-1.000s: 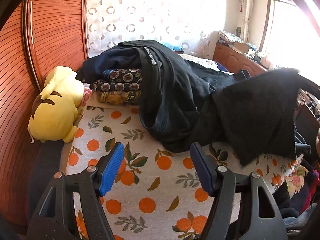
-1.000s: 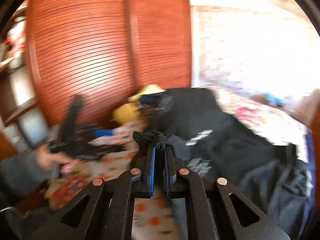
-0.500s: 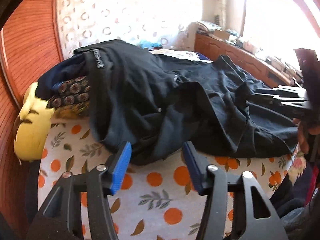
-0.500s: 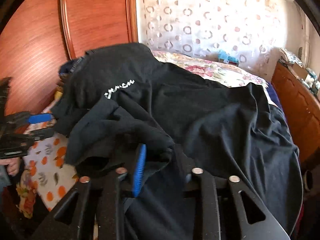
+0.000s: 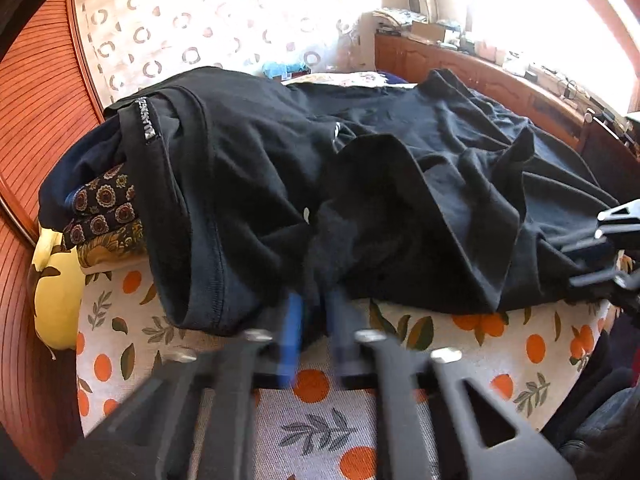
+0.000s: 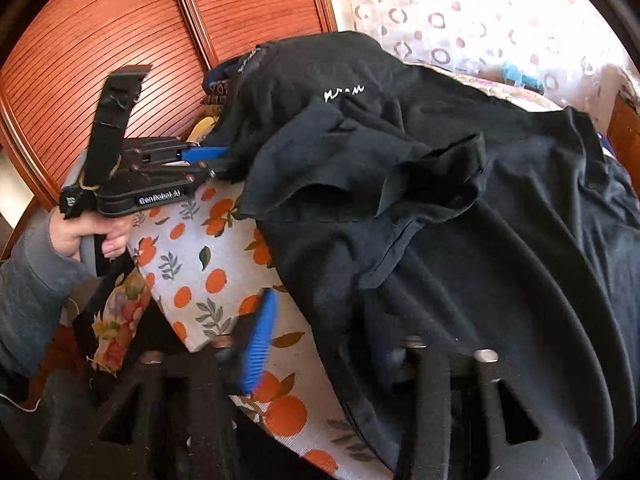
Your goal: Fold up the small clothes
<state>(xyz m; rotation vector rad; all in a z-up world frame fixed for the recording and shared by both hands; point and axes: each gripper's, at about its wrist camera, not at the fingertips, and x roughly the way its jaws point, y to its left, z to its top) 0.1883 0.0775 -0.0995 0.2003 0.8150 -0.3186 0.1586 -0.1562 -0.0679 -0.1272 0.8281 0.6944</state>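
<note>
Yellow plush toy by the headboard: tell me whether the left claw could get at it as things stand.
Probably not right away. The left claw is shut on the black garment's near edge, so it would have to let go first. Otherwise the way looks free: only the orange-print bedspread lies between it and the yellow plush toy.

The left gripper has closed in from wide open over the orange-print sheet and now pinches the black garment's near edge. The right gripper has dropped, and its jaws have just been closing around that cloth.
</note>
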